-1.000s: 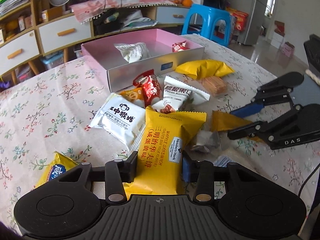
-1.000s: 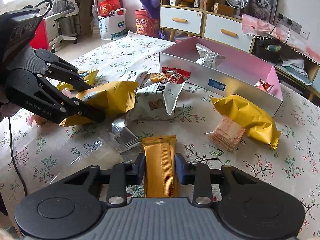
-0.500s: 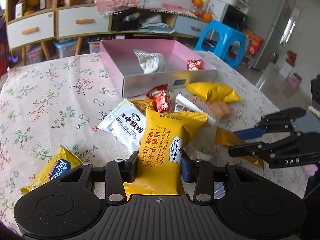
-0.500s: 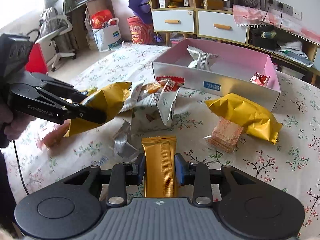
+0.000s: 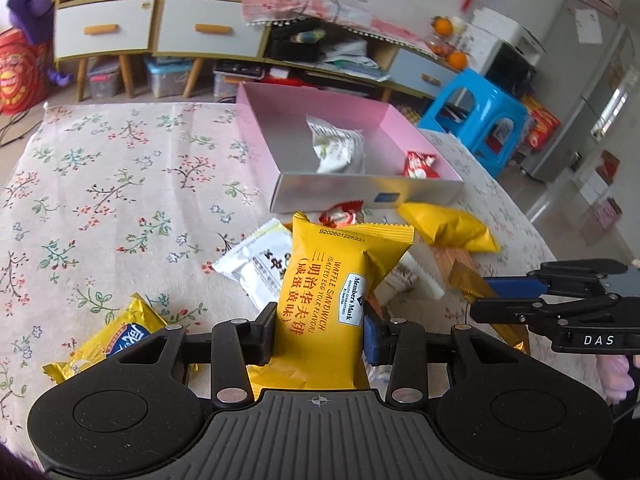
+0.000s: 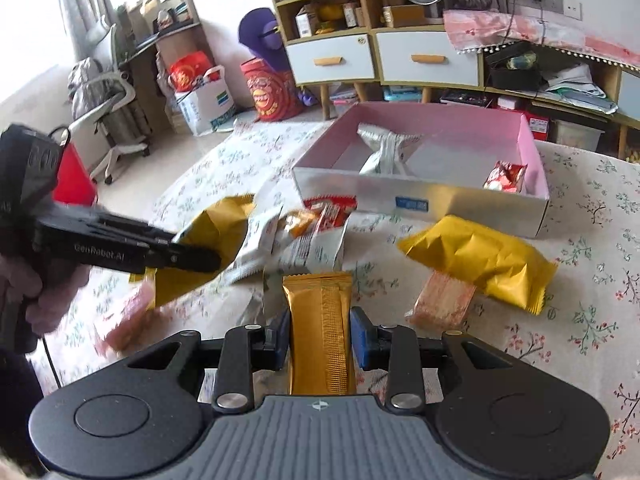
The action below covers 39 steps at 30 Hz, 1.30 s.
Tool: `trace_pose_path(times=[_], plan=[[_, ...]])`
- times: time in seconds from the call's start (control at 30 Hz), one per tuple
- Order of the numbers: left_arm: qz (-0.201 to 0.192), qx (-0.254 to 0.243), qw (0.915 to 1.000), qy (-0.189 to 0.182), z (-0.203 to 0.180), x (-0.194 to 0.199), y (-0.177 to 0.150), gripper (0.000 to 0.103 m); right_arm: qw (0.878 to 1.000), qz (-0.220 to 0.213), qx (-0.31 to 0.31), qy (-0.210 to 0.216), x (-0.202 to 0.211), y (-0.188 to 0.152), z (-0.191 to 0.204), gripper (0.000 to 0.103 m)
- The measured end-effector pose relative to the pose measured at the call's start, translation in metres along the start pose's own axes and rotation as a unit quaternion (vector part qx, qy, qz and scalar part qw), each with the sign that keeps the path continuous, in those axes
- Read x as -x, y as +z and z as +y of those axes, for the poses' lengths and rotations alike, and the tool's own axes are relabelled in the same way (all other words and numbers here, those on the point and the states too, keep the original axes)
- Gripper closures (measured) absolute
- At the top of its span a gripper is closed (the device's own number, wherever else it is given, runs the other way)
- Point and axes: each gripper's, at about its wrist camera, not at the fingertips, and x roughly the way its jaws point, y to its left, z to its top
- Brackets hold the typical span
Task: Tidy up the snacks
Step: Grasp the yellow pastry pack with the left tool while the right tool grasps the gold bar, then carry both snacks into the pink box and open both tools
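My left gripper (image 5: 319, 334) is shut on a yellow waffle sandwich pack (image 5: 332, 300) and holds it above the table, short of the pink box (image 5: 364, 198). My right gripper (image 6: 320, 338) is shut on a gold bar wrapper (image 6: 320, 328), also lifted. The pink box (image 6: 420, 200) holds a silver pack (image 6: 386, 148) and a small red snack (image 6: 505, 176). Each gripper shows in the other's view: the right one (image 5: 480, 294) and the left one (image 6: 200, 254) with its yellow pack (image 6: 212, 248).
Loose snacks lie on the floral tablecloth (image 5: 100, 200): a yellow bag (image 6: 480, 260), an orange wafer pack (image 6: 440, 300), white and red packs (image 6: 308, 236), a yellow pack (image 5: 116, 340) near left. A blue stool (image 5: 480, 120) stands beyond the table.
Both grippers have risen and moved toward the pink box with their snacks held. The view over the table is higher.
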Motion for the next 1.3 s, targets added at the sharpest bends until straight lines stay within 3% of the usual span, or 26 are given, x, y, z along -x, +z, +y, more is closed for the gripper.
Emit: trace_pose_path(times=[0.53,0.8,1.3], plan=[[-0.013,0.069,0.9964,0.048,-0.009,-0.021,0.062,0.065,0.991,-0.03,-0.121,-0.046,-0.017,0.078,-0.052,0.083],[-0.031,0.056,0.9936,0.093,-0.017,-0.05,0.096,0.065,0.978,-0.043,-0.191,-0.067,-0.036,0.097,-0.081,0.083],[-0.057,-0.008,0.9898,0.13,-0.032,-0.111,0.126,0.065,0.978,-0.048,-0.154,-0.129,-0.059,0.118,-0.107,0.083]])
